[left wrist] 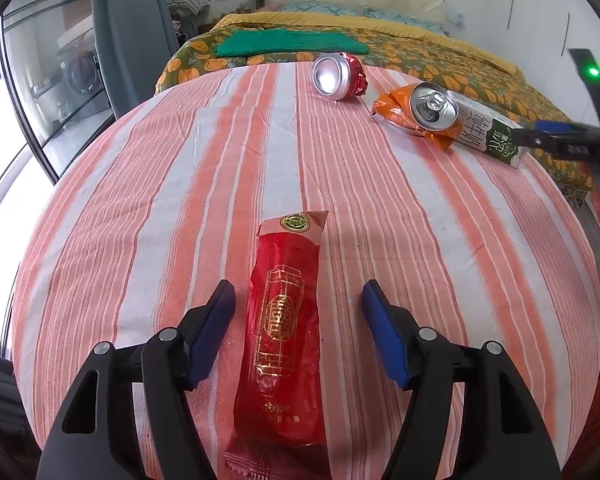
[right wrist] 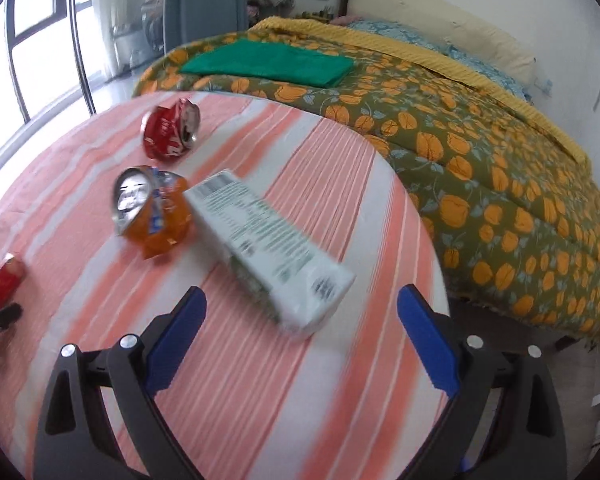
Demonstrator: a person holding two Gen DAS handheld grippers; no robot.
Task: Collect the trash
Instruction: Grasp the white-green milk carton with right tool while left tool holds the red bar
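Wrapper (left wrist: 284, 336) lengthwise between claw fingers (left wrist: 214, 334)

Wrapper (left wrist: 284, 332) before cans (left wrist: 434, 106), carton (left wrist: 488, 136) beside

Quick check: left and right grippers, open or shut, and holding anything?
Left gripper: open, red wrapper between the jaws, not gripped.
Right gripper: open, empty, carton just ahead.
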